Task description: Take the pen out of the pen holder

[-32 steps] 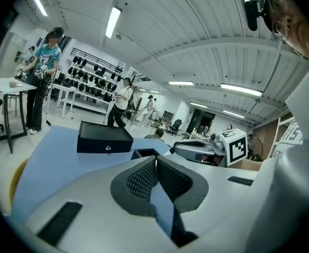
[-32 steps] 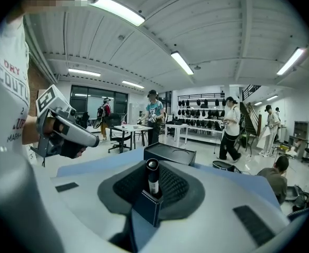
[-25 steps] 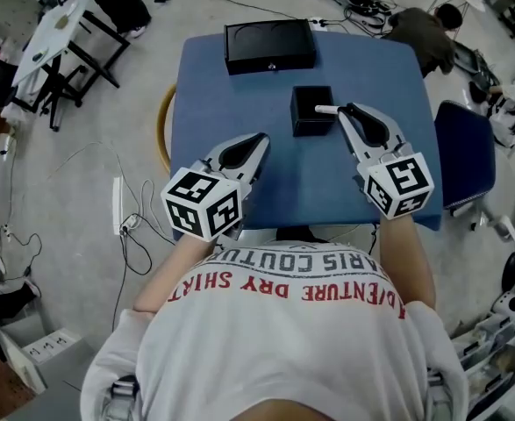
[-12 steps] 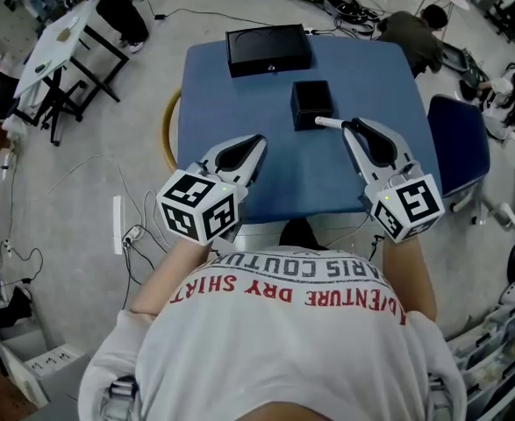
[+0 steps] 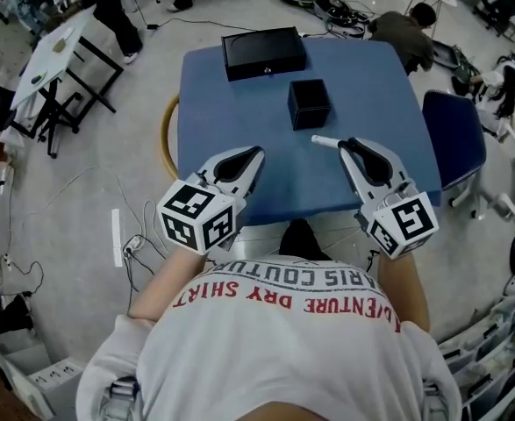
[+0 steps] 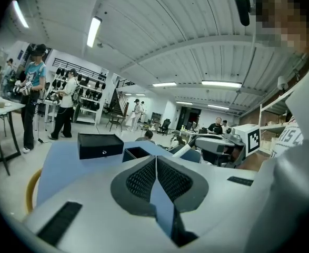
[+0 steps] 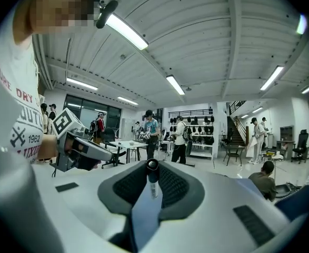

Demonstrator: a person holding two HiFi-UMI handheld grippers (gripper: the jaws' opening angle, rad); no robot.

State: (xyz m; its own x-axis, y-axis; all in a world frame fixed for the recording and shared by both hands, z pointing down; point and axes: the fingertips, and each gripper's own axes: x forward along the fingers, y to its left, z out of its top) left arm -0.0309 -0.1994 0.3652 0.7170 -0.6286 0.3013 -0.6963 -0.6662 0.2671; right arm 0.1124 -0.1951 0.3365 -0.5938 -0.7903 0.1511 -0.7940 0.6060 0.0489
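Pinching a white pen (image 5: 325, 140) in the right gripper (image 5: 343, 143), with jaws squeezed tight on it. Holding that pen above the blue table (image 5: 231, 103), out of the black pen holder (image 5: 309, 103) and a little nearer than it. Showing a left gripper (image 5: 259, 152) closed up, nothing inside, by the table's near edge.

Blue table (image 5: 239, 103) stands on grey floor (image 5: 90, 174). Left of table: white trestle table (image 5: 51, 46) and power strip (image 5: 116, 235) with loose cables. Right of table: blue chair (image 5: 454, 137). Above table: ribbed white ceiling (image 7: 222, 36), strip lights (image 7: 125, 31) lit.
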